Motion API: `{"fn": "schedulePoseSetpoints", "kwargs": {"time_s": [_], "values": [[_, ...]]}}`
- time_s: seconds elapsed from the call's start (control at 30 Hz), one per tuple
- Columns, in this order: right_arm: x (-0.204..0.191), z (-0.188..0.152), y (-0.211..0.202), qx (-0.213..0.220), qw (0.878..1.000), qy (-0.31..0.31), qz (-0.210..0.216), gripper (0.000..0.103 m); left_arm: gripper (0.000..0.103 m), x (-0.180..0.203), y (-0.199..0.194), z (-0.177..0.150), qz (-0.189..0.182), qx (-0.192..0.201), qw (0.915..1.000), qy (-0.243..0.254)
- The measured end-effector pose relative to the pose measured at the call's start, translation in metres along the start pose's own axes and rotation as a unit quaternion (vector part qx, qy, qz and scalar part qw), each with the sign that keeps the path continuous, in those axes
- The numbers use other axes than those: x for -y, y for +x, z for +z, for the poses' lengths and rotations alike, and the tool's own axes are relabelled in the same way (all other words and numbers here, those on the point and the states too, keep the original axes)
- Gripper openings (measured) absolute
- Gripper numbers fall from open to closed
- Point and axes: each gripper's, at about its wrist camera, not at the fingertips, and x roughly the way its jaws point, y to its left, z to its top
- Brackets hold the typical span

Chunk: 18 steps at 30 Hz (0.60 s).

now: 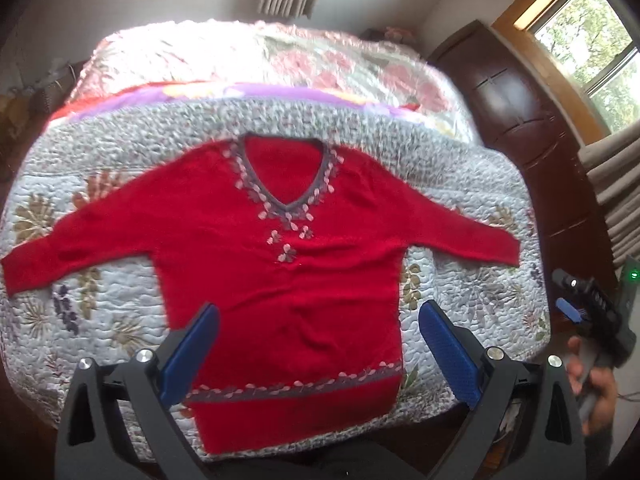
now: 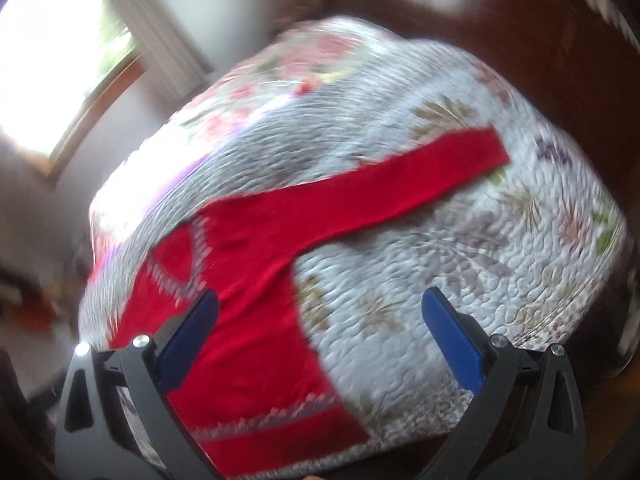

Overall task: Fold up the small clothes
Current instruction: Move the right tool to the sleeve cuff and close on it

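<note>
A red knit V-neck sweater lies flat on a floral quilted bed. Both the left gripper and right gripper hover spread, empty; each should probably pinch a sleeve cuff cleanly.

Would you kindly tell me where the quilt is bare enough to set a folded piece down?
Bare quilt shows under each sleeve, beside the red sweater, and beyond its neckline. The middle is covered by the sweater body.
</note>
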Motion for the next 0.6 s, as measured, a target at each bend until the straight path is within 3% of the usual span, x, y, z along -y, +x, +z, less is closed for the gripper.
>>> {"fn": "schedulePoseSetpoints", "kwargs": {"time_s": [0.2, 0.3, 0.37, 0.4, 0.47, 0.5, 0.6], "values": [[0.132, 0.059, 0.067, -0.002, 0.992, 0.12, 0.028, 0.1, 0.099, 0.017, 0.045, 0.008, 0.004, -0.002, 1.0, -0.006], [0.19, 0.082, 0.099, -0.009, 0.983, 0.177, 0.05, 0.1, 0.099, 0.027, 0.065, 0.009, -0.013, -0.017, 0.9996, -0.017], [0.228, 0.092, 0.121, -0.01, 0.968, 0.231, 0.095, 0.1, 0.099, 0.037, 0.08, 0.008, -0.004, -0.03, 0.9994, -0.014], [0.242, 0.096, 0.13, -0.007, 0.962, 0.252, 0.104, 0.098, 0.099, 0.042, 0.086, 0.008, 0.002, -0.034, 0.9993, -0.012], [0.27, 0.103, 0.146, 0.006, 0.953, 0.282, 0.109, 0.084, 0.099, 0.051, 0.1, 0.005, 0.007, -0.044, 0.9989, -0.01], [0.279, 0.106, 0.153, 0.004, 0.948, 0.295, 0.116, 0.072, 0.099, 0.055, 0.106, 0.003, 0.007, -0.049, 0.9987, -0.011], [0.303, 0.112, 0.171, 0.001, 0.936, 0.323, 0.138, 0.072, 0.099, 0.064, 0.116, 0.0, 0.01, -0.055, 0.9984, -0.013]]}}
